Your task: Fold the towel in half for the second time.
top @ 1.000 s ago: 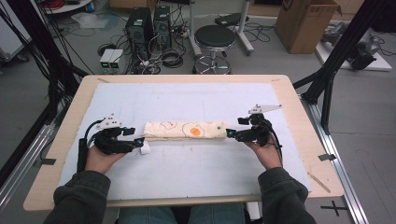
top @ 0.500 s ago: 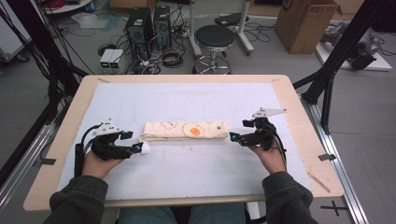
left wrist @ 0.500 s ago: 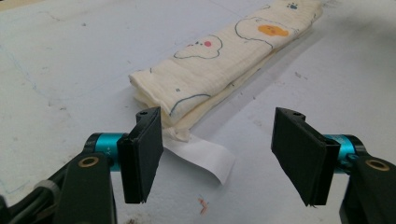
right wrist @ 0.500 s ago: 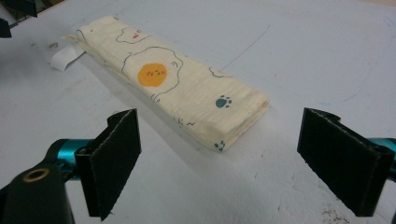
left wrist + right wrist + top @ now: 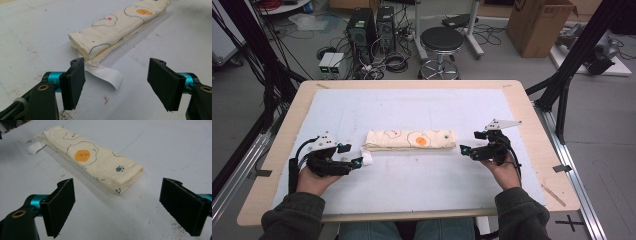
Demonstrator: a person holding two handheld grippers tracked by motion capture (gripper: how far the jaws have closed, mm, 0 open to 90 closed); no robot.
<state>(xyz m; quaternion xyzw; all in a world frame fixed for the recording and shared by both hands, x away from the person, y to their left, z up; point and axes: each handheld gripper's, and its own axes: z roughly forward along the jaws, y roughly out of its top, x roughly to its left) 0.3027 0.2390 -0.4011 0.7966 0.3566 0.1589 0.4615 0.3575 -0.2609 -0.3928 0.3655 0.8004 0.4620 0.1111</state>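
A cream cloth [image 5: 410,139] printed with a fried egg lies folded into a long strip across the middle of the white mat [image 5: 412,107]. A white label [image 5: 367,158] sticks out at its left end. My left gripper [image 5: 358,161] rests just left of that end, open; its jaws have just been opening, and nothing is gripped. From its own camera the left gripper [image 5: 120,85] faces the cloth [image 5: 117,27] and label [image 5: 106,75]. My right gripper [image 5: 464,150] sits a little off the right end, open after widening. The right gripper [image 5: 125,205] looks at the cloth [image 5: 92,157], apart from it.
The mat covers a wooden table [image 5: 412,84] with bare margins all round. Beyond the far edge stand a stool [image 5: 442,40], computer cases [image 5: 372,30] and a cardboard box [image 5: 537,25]. A black frame strut [image 5: 562,90] rises by the right side.
Both grippers have let go of the cloth's ends and drawn outward, the left to the left, the right to the right. The cloth stays flat in place.
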